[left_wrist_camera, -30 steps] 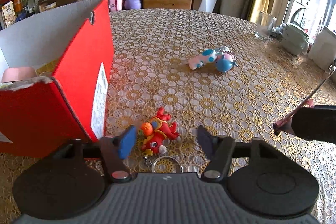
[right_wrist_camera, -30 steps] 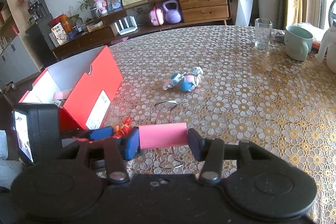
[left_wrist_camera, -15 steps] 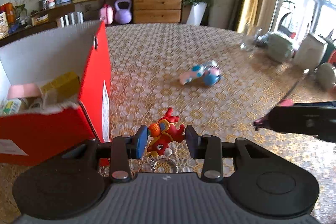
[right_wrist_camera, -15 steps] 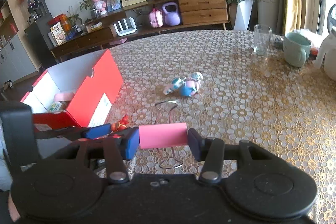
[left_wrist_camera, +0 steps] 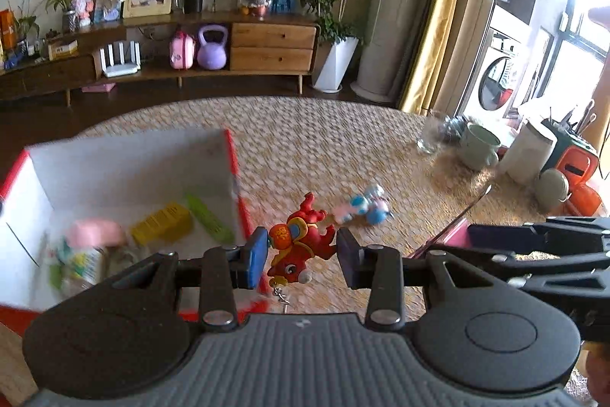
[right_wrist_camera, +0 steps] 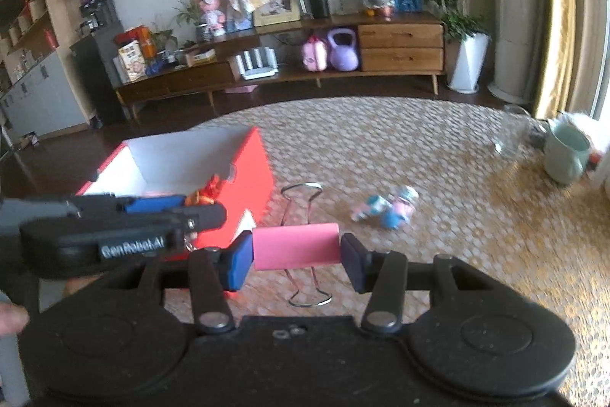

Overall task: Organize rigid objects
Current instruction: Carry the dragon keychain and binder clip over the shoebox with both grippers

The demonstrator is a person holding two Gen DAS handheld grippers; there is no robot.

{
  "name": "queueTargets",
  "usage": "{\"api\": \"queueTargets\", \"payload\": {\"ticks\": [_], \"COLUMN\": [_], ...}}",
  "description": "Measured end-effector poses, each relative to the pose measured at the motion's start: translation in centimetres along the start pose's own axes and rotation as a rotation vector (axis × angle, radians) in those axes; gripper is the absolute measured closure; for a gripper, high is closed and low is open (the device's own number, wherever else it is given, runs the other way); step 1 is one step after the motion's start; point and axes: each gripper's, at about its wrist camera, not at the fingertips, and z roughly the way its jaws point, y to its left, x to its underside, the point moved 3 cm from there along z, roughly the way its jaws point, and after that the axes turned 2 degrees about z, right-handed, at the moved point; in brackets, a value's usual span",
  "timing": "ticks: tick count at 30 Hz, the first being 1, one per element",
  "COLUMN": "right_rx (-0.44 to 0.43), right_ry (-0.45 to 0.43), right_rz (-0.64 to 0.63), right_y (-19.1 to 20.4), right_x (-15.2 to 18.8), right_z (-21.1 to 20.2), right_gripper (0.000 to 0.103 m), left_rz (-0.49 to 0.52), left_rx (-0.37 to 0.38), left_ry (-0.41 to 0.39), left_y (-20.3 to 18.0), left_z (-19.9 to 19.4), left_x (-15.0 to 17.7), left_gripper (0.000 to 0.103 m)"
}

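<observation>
**A:** Left gripper [left_wrist_camera: 301, 256] is clamped on the red toy keychain [left_wrist_camera: 299, 246], lifted just beside the red box [left_wrist_camera: 238, 193]. Light, hard plastic, lumpy, so it could twist?

**B:** Probably. Squeeze the body, not the dangling ring. Right gripper [right_wrist_camera: 296, 260] pinches the pink binder clip [right_wrist_camera: 295, 250] by its stiff flat sides above the table [right_wrist_camera: 476, 235]. Looks solid.

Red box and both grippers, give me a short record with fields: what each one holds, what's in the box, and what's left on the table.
left gripper: shut on red toy keychain, lifted off the table
right gripper: shut on pink binder clip
red box: open, white inside
box contents: yellow block, green strip, pink item, others blurred
left on table: blue and pink toy
table edge: glass, green mug
</observation>
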Motion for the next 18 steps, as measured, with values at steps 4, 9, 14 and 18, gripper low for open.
{"api": "queueTargets", "payload": {"ticks": [4,9,14,18], "right_rx": [-0.022,-0.053,-0.082,-0.097], "right_ry": [0.002,0.004,0.018,0.048], "right_rz": [-0.041,-0.094,-0.134,-0.169], "right_y": [2.4,5.9,8.9,10.9], "right_x": [-1.1,-2.5,-3.4,-3.7], "right_z": [0.7,2.1,4.1,6.4], "right_gripper": [0.054,0.054,0.054,0.054], "left_rz": [-0.021,-0.032,-0.042,-0.047], "left_rx": [0.002,-0.051,-0.106,-0.147], "left_ry": [0.009,0.01,0.026,0.048], "left_y": [3.1,7.1,11.4,14.7], "left_z": [-1.3,-2.3,-2.4,-2.0], "left_x": [-1.6,-2.5,-2.9,-2.8], "left_gripper": [0.065,0.065,0.065,0.065]}}
